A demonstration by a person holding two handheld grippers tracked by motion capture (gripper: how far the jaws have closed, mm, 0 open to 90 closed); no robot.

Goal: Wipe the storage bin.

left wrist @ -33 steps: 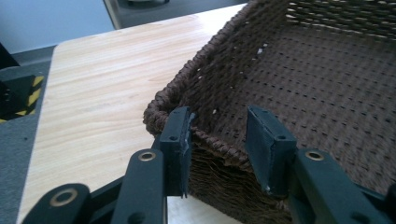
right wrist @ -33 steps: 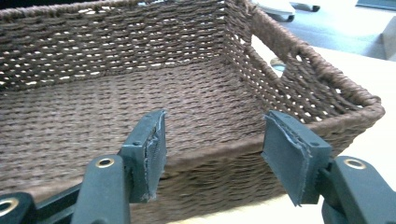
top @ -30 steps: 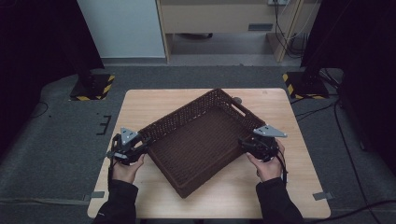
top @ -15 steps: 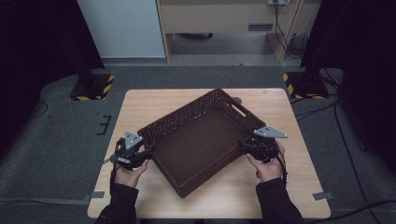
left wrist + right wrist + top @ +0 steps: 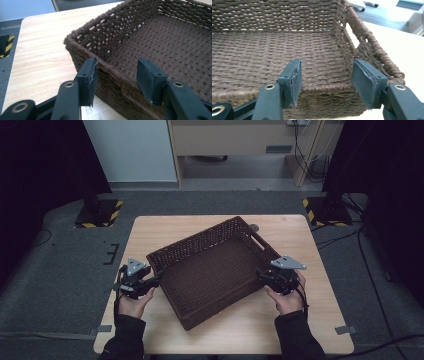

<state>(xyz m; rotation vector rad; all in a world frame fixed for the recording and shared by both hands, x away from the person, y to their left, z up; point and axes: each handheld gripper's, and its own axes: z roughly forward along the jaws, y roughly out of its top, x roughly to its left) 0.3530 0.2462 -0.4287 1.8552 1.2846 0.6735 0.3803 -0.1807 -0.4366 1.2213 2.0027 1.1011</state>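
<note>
My left tongs (image 5: 115, 75), just opening, and my right tongs (image 5: 324, 80) both gape astride the basket (image 5: 212, 267) rim, gripping nothing; withdraw level toward six o'clock.

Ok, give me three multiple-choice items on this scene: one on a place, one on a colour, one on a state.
1. Where is the wicker basket?
A. on the wooden table
B. on the floor
C. on a shelf

2. What colour is the basket?
A. white
B. dark brown
C. green

3. How does the left tool stand at the basket's rim?
A. clamped shut on it
B. open, astride the rim
C. far off from the basket

Answers: 1 A, the high view shows it resting on the tabletop. 2 B, the weave is dark brown in all views. 3 B, its jaws have just been opening, one either side of the wall with gaps.
</note>
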